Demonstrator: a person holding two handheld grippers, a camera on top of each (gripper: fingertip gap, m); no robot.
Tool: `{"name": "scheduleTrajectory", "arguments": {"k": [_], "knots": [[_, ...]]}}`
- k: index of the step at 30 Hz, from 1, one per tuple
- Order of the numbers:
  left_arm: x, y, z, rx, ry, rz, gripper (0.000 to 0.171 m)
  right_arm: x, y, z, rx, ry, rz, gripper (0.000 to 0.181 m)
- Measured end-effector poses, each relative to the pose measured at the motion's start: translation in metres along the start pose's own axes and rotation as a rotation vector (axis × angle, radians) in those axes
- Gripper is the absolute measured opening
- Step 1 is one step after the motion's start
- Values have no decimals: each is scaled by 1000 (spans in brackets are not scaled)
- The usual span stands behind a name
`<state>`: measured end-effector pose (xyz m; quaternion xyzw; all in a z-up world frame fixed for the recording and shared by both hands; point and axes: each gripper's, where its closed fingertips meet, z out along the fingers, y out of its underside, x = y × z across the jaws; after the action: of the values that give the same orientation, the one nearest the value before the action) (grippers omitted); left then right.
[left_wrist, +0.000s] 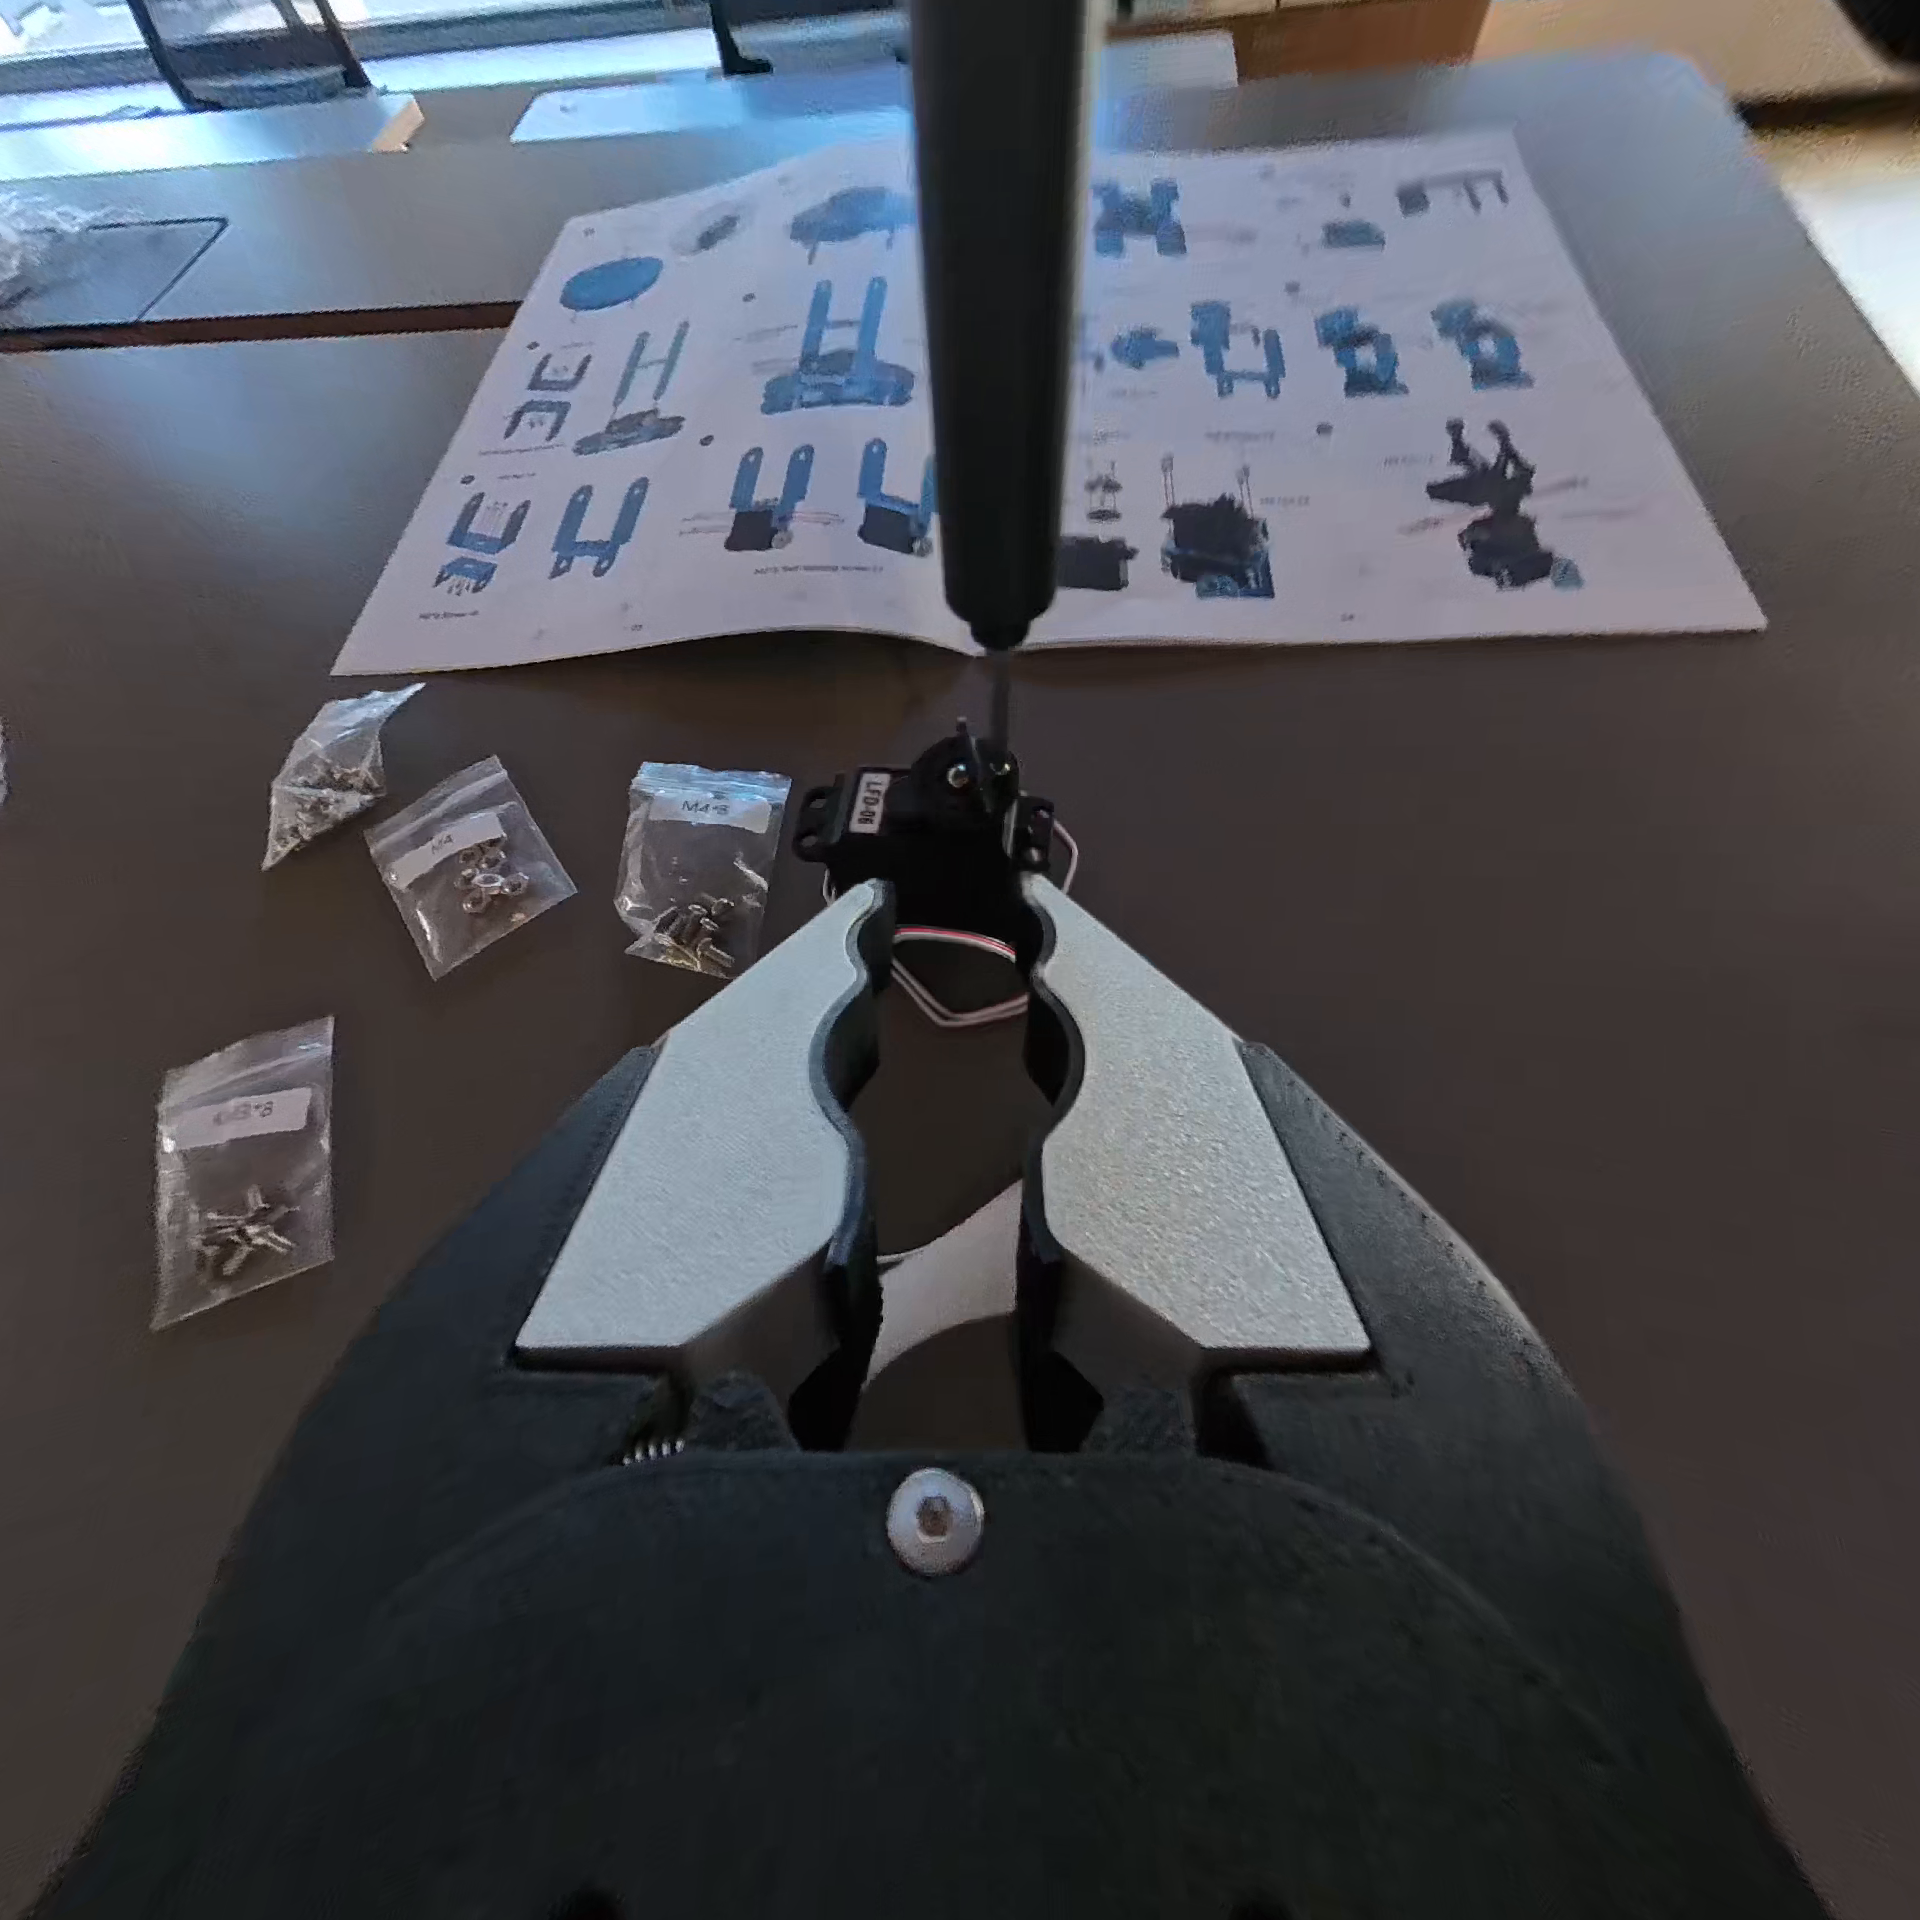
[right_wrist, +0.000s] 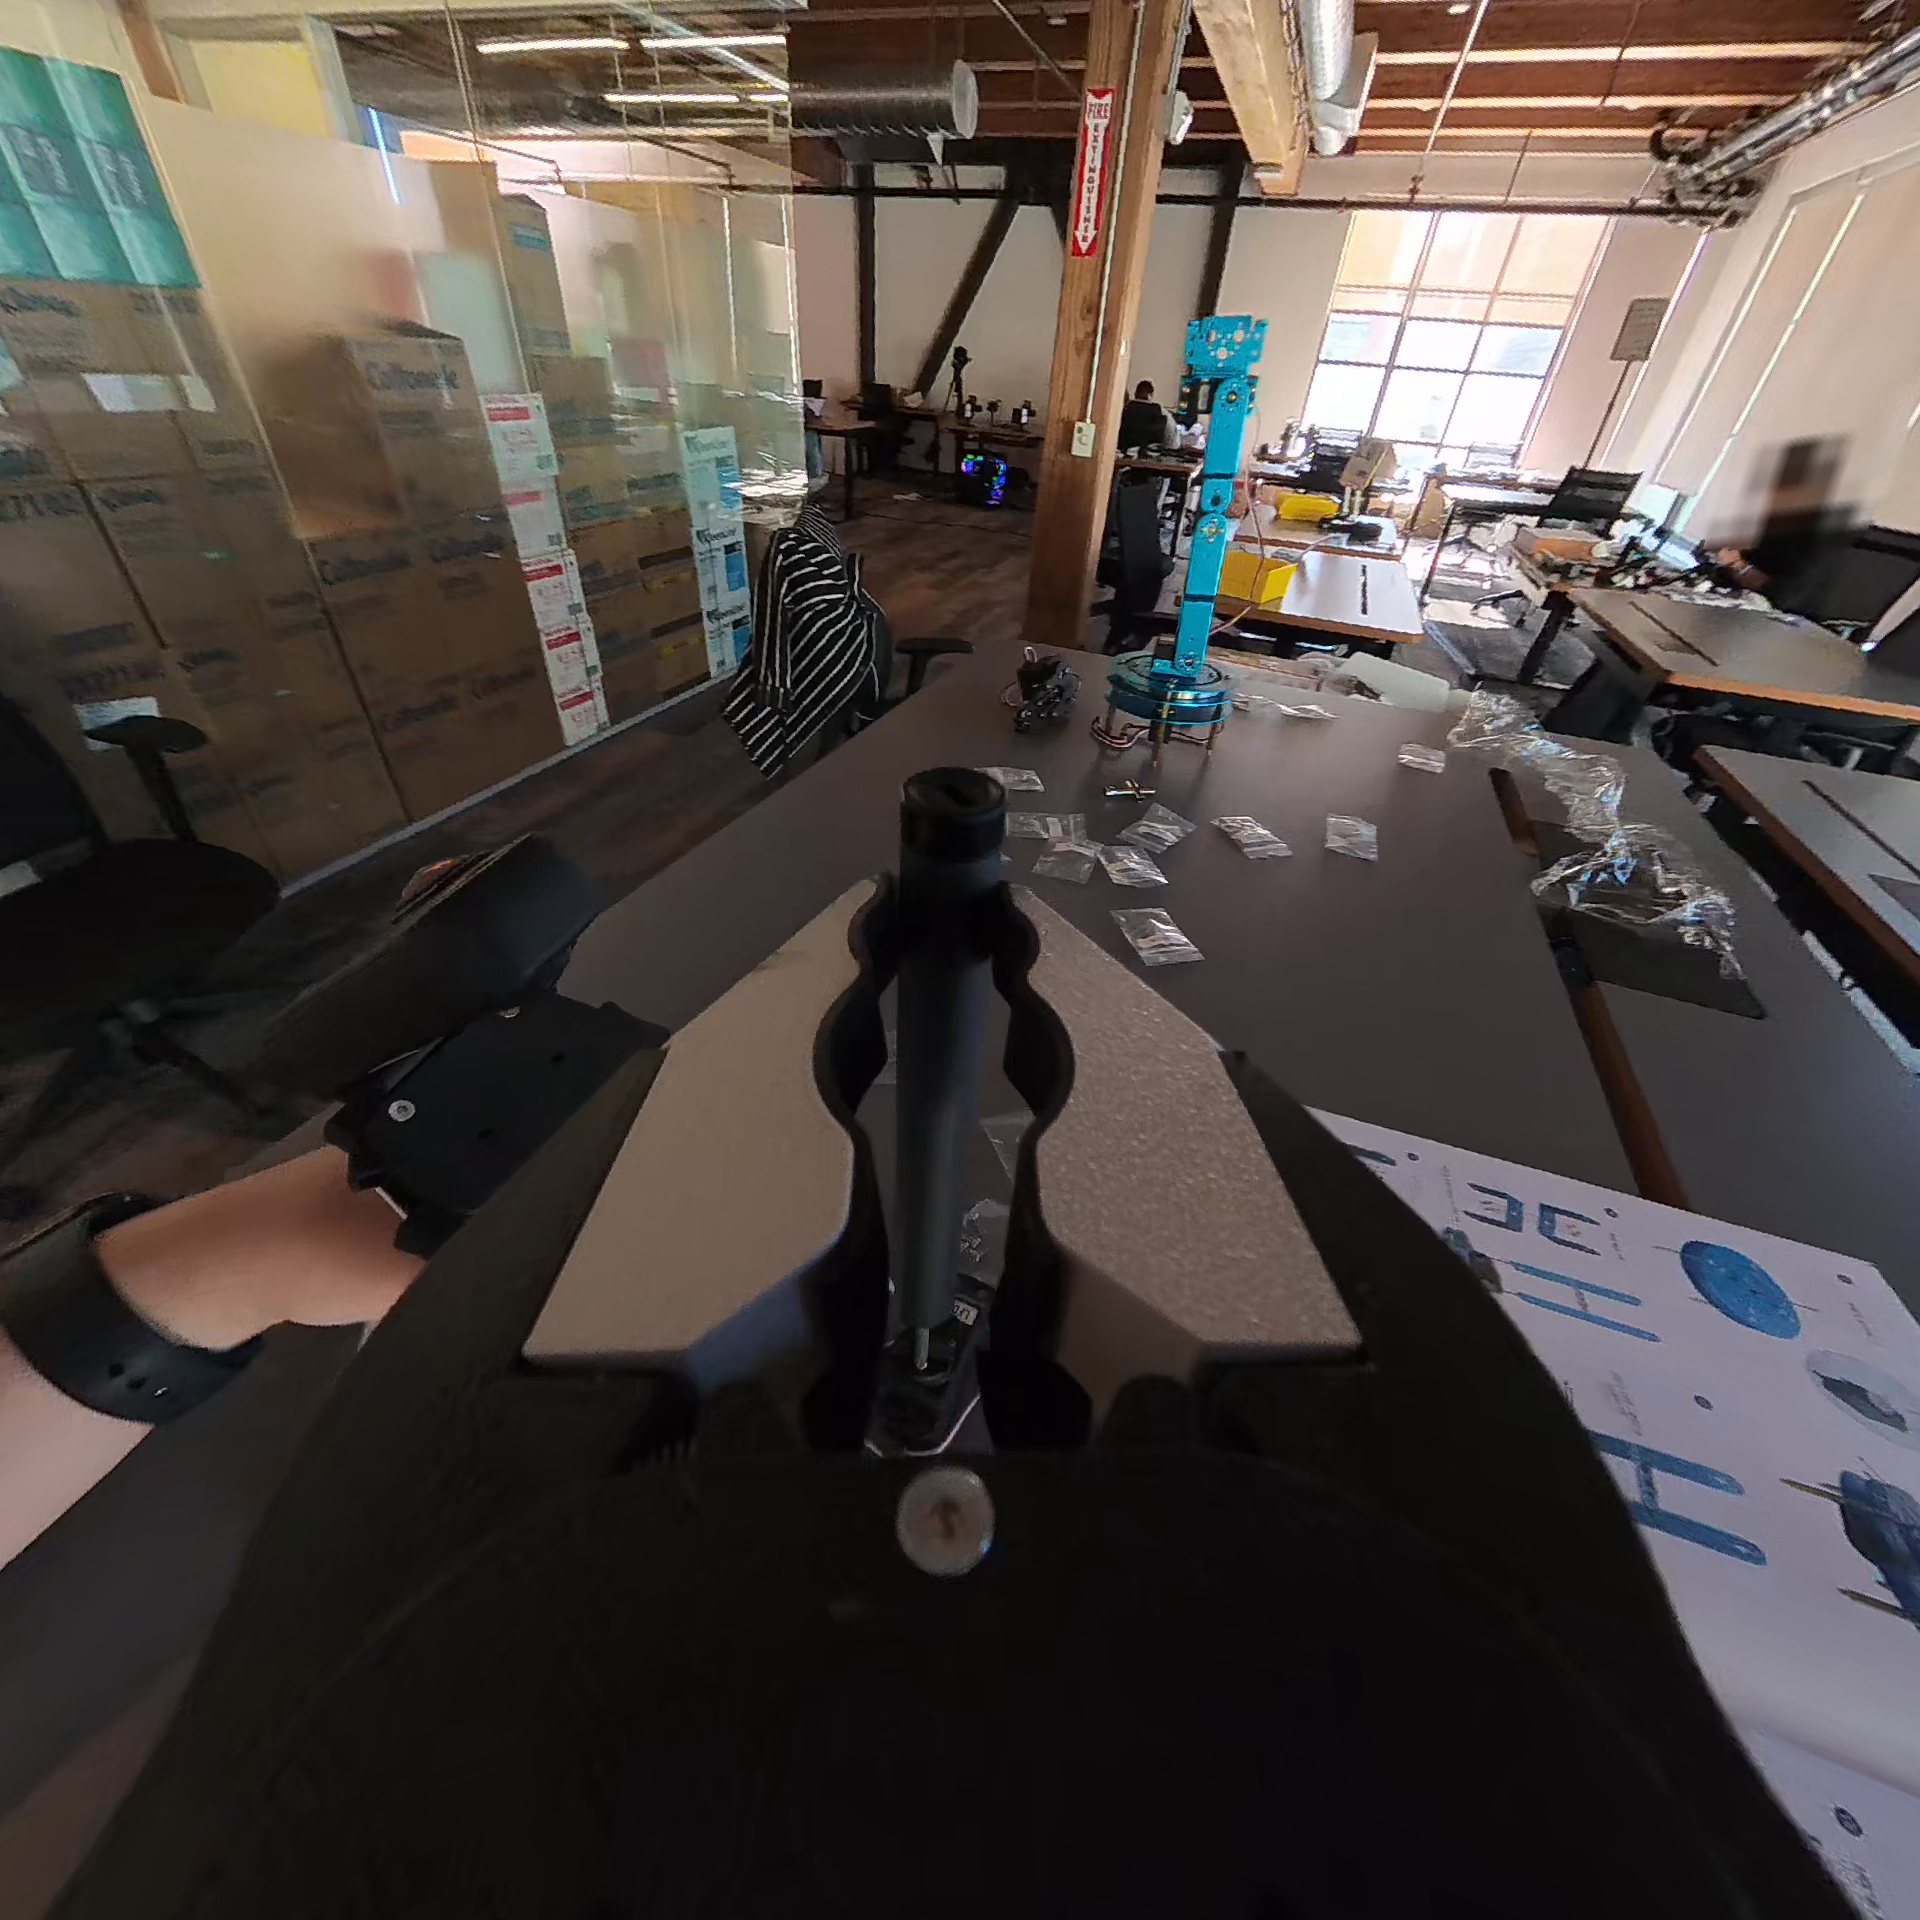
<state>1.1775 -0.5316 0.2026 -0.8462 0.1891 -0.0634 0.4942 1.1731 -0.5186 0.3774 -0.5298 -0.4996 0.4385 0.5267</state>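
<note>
On the dark bench (left_wrist: 1351, 935), going left to right, I see four clear bags of small hardware lying near the left edge: a bag of screws (left_wrist: 244, 1174) with a white label closest to me, a crumpled bag (left_wrist: 327, 769) farther on, a bag of nuts (left_wrist: 468, 868) with a white label, then a labelled bag of screws (left_wrist: 701, 868) just beside my left gripper (left_wrist: 956, 894). That gripper is closed on a black servo (left_wrist: 920, 831) that bears a white sticker, its thin wires (left_wrist: 966, 987) looping back between the fingers. A dark screwdriver (left_wrist: 992, 312) comes down from above, its bit meeting the servo's top. Beyond it, an open instruction booklet (left_wrist: 1299, 416) with blue part drawings lies flat across the far middle of the bench. My right gripper (right_wrist: 940, 914) is clamped around that screwdriver's (right_wrist: 935, 1091) handle. Toward the bench's far edge stands a blue robot arm (right_wrist: 1205, 540), with more small bags (right_wrist: 1153, 935) scattered before it and crumpled plastic wrap (right_wrist: 1621, 862) at the right edge.
</note>
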Motion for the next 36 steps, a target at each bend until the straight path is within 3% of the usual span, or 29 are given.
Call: {"name": "scheduleTrajectory", "arguments": {"k": [4, 8, 11, 16, 24, 29, 32, 36], "knots": [[4, -7, -8, -30, 82, 118, 23, 3, 1, -1, -5, -43, 38, 16], [5, -41, -20, 89, 317, 178, 35, -5, 0, 3, -23, -86, 1, 16], [2, -57, -22, 162, 493, 222, 32, -7, 0, 5, -59, -73, -21, 16], [3, -42, -7, 112, 706, 301, 34, -13, 0, 6, -46, -83, -42, 16], [6, -13, 16, 51, 717, 390, 25, -11, 0, 6, -79, -66, -51, 15], [10, -10, 14, 36, 777, 368, 27, -10, 0, 7, -101, -59, -63, 16], [8, -24, 3, 107, 806, 333, 27, -9, 0, 8, -104, -61, -60, 16], [9, -65, -19, 256, 862, 305, 26, -7, 0, 8, -96, -63, -53, 15]]}}
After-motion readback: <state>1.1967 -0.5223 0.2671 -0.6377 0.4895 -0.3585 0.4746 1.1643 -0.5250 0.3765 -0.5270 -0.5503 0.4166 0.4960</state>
